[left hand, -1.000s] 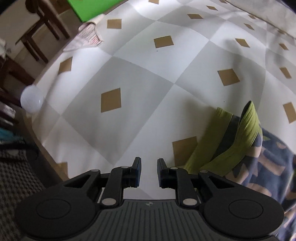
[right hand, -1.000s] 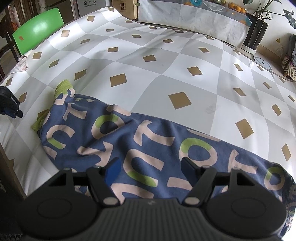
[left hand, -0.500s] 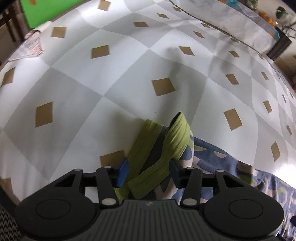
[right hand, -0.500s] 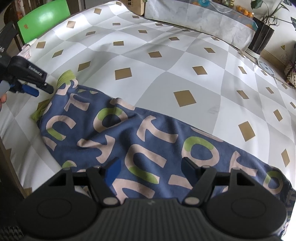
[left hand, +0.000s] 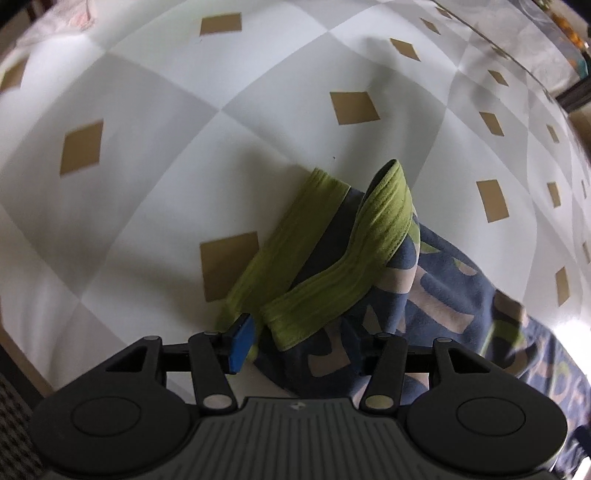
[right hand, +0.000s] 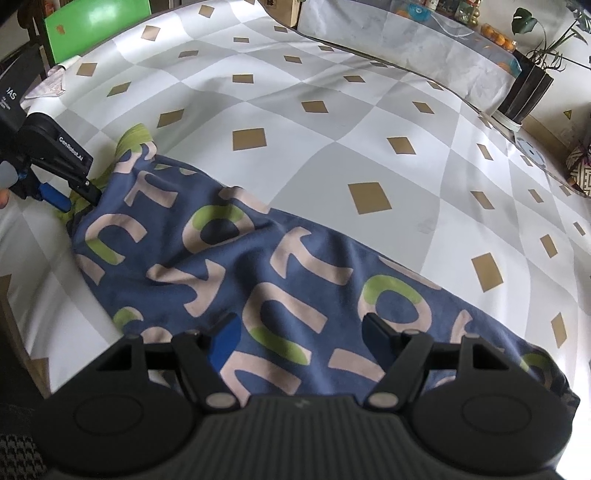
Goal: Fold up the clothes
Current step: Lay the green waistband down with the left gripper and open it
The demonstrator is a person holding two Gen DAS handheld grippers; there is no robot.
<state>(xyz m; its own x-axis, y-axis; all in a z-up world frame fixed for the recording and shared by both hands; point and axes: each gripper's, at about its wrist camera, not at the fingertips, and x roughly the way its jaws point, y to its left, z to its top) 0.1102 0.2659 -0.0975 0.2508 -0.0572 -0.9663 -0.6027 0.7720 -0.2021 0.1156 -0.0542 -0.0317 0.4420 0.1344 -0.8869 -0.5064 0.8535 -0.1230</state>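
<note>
A blue garment (right hand: 258,266) printed with pink and green letters lies crumpled in a long band on the table (right hand: 332,110), running from the near left edge toward the near right. The table wears a grey-and-white checked cloth with tan diamonds. The garment's green waistband (left hand: 354,266) sits at its left end, looped and partly standing up off the cloth, just inside the table's left edge.

The left gripper (left hand: 295,339) points steeply down at that end. Its fingers have just been opening and now stand apart, with the waistband's lower fold and a bit of blue fabric lying between them; the blue pad on the left finger (left hand: 242,341) sits beside the green edge, and whether it touches cannot be told. From the right wrist view the same gripper (right hand: 74,192) shows at the far left, its tips at the garment's corner.

The right gripper (right hand: 299,332) hovers over the middle of the garment, fingers wide apart and holding nothing, the fabric spread below them.

Beyond the garment the table is bare cloth across most of its width and depth. A green chair (right hand: 96,26) stands past the far left corner, and a potted plant (right hand: 524,96) stands by the far right edge.
</note>
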